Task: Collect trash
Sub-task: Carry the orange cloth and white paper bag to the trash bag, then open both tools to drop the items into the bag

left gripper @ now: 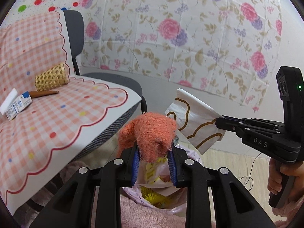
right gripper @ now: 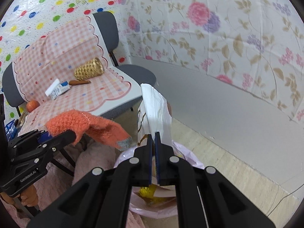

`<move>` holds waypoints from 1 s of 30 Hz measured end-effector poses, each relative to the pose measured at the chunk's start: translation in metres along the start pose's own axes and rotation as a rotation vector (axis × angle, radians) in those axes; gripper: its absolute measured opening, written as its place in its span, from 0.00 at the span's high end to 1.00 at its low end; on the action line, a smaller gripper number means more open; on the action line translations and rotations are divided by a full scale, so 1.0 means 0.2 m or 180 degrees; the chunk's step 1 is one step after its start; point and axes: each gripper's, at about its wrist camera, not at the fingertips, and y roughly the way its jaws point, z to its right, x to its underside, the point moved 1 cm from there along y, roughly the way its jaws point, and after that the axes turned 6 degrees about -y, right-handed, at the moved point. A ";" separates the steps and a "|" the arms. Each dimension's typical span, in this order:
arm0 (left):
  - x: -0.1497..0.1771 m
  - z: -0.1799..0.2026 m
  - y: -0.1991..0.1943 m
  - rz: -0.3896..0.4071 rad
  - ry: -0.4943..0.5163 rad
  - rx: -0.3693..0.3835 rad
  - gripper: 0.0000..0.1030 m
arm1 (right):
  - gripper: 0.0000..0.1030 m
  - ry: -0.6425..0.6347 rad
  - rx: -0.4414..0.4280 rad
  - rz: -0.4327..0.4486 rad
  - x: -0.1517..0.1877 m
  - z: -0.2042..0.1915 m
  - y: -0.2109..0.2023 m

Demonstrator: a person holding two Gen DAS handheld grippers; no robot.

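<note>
My left gripper [left gripper: 153, 153] is shut on an orange fuzzy glove [left gripper: 152, 131], held above a pink trash bag [left gripper: 152, 199] that holds yellow and white waste. The glove also shows in the right wrist view [right gripper: 89, 127], hanging from the left gripper [right gripper: 47, 134]. My right gripper [right gripper: 153, 134] is shut on a white plastic bag with brown lines [right gripper: 155, 110], lifted over the pink trash bag [right gripper: 190, 161]. In the left wrist view the right gripper [left gripper: 218, 123] pinches that white bag [left gripper: 191, 119] from the right.
A grey chair [left gripper: 114, 81] carries a pink checked cloth [left gripper: 57, 117] with a woven basket [left gripper: 51, 77], a brown stick [left gripper: 44, 93], a small carton [left gripper: 18, 106] and a white block [left gripper: 7, 100]. An orange fruit [right gripper: 32, 105] lies on the cloth. Flowered sheets cover the wall [left gripper: 171, 28].
</note>
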 end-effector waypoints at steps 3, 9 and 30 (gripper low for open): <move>0.01 0.01 0.05 -0.0080 0.0022 -0.0006 0.72 | 0.97 0.0037 0.0044 -0.0113 0.03 0.03 0.06; -0.02 0.00 0.12 -0.0216 -0.0067 0.0093 0.66 | 0.97 0.0129 0.0023 -0.0275 0.05 0.07 0.16; -0.10 -0.25 -0.12 0.0118 -0.0320 -0.0318 0.49 | 0.66 -0.0002 -0.0187 0.0021 -0.11 -0.05 0.09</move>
